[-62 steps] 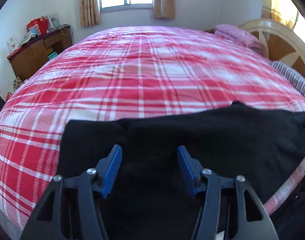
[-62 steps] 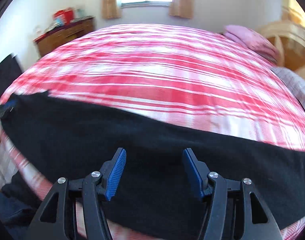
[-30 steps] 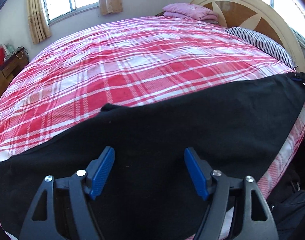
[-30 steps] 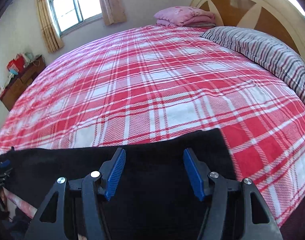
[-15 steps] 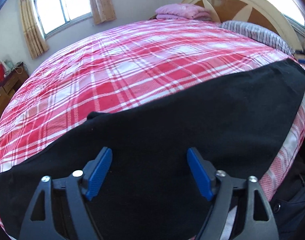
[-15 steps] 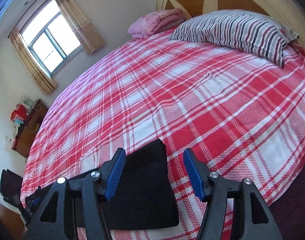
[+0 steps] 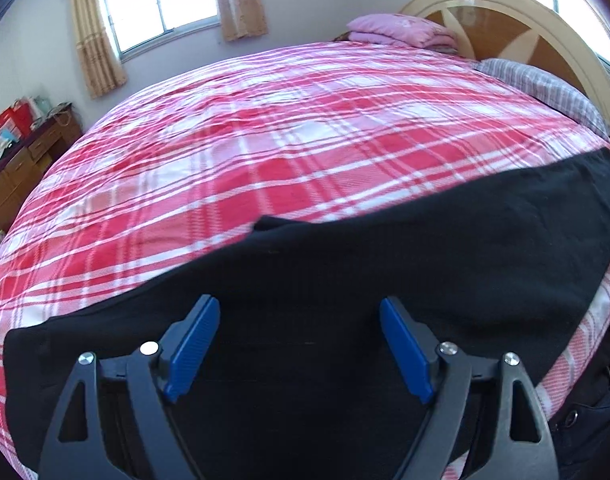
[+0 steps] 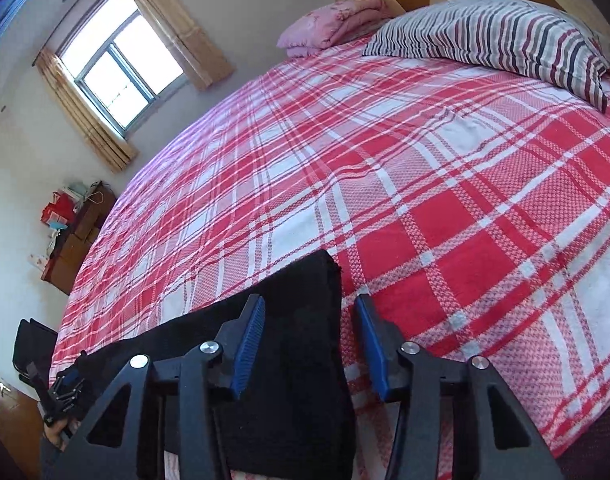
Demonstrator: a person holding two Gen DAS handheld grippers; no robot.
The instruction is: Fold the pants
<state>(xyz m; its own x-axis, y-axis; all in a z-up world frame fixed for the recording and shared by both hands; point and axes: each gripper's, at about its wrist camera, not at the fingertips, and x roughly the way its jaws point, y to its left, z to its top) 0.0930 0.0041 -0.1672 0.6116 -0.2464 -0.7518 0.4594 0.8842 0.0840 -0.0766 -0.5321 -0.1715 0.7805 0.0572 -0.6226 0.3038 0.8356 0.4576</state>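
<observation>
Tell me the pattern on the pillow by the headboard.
The pillow has grey, dark red and black stripes on white, clearest in the right wrist view.

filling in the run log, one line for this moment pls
phase: grasp | right gripper: closing over black pants end edge | left gripper: open above pants | surface: plaid bed

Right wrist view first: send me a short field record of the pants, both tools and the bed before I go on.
pants: black pants, spread flat along near edge of bed
bed: red plaid cover; striped pillow by headboard
right tool: right tool astride pants' end hem, jaws closing, pads not yet pressing cloth
left tool: left tool wide open over pants' middle, gripping nothing
fold: none visible yet
</observation>
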